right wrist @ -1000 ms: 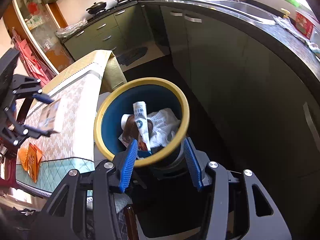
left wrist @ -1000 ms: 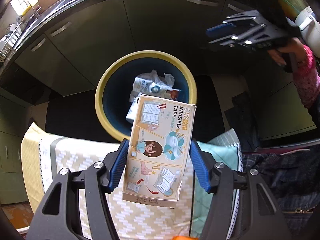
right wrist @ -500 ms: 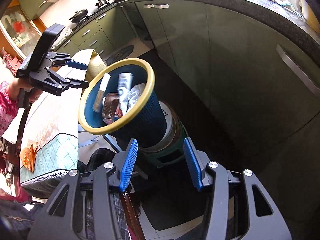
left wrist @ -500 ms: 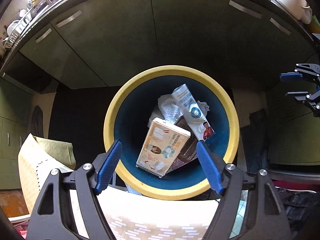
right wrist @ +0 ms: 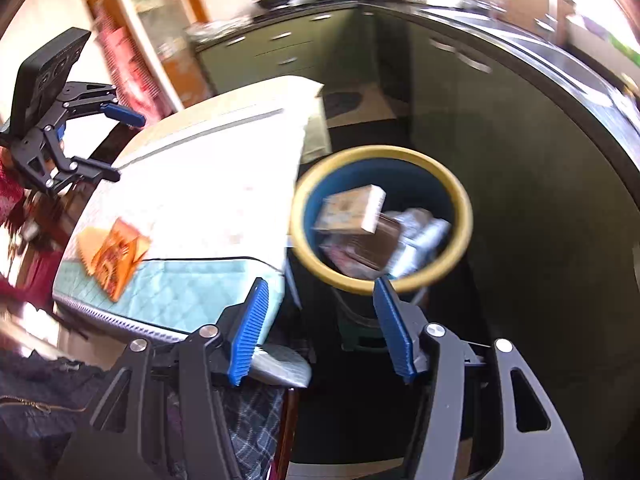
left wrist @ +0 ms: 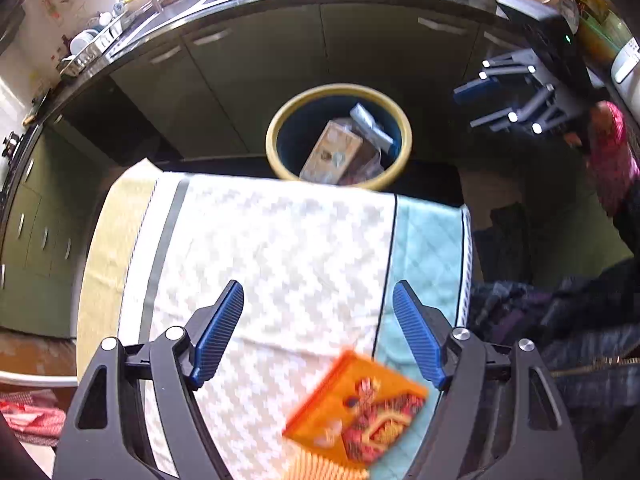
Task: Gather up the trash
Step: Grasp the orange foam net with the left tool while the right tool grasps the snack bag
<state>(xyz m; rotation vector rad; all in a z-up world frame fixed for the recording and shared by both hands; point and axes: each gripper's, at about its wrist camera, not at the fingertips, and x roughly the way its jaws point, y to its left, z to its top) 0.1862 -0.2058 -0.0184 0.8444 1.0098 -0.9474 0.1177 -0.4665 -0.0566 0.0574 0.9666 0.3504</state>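
tape box (left wrist: 332, 152) now binned, orange packet (left wrist: 360, 412) left

Two grippers are showing, the left gripper (left wrist: 318, 332) and the right gripper (right wrist: 318, 332), each carrying two blue fingers. One yellow-rimmed bin (left wrist: 280, 128) is standing beside one cloth-covered table (left wrist: 280, 248). One orange packet (left wrist: 360, 416) is lying on that table. Inside the bin, one printed tape box (left wrist: 332, 152) is lying among other trash whose pieces are blurring together too much to count
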